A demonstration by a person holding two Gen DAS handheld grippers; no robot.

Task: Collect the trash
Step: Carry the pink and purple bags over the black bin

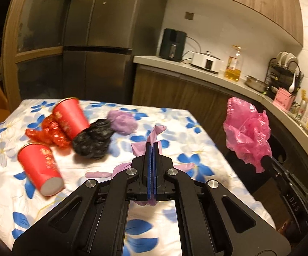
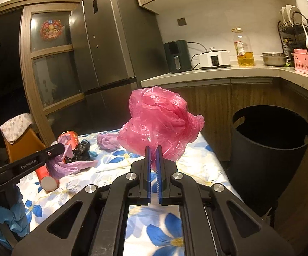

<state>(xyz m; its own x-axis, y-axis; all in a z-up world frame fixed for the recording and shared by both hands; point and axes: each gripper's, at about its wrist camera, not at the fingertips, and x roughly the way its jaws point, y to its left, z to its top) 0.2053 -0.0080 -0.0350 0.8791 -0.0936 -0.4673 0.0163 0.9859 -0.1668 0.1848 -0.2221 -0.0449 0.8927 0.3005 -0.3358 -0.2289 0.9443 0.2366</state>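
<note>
While the left gripper clamps a purple bag, the right gripper pinches a pink bag near the black bin.

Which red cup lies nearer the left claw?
The red cup lying apart, grey base toward the camera; the other cup sits farther back against the black bag.
</note>
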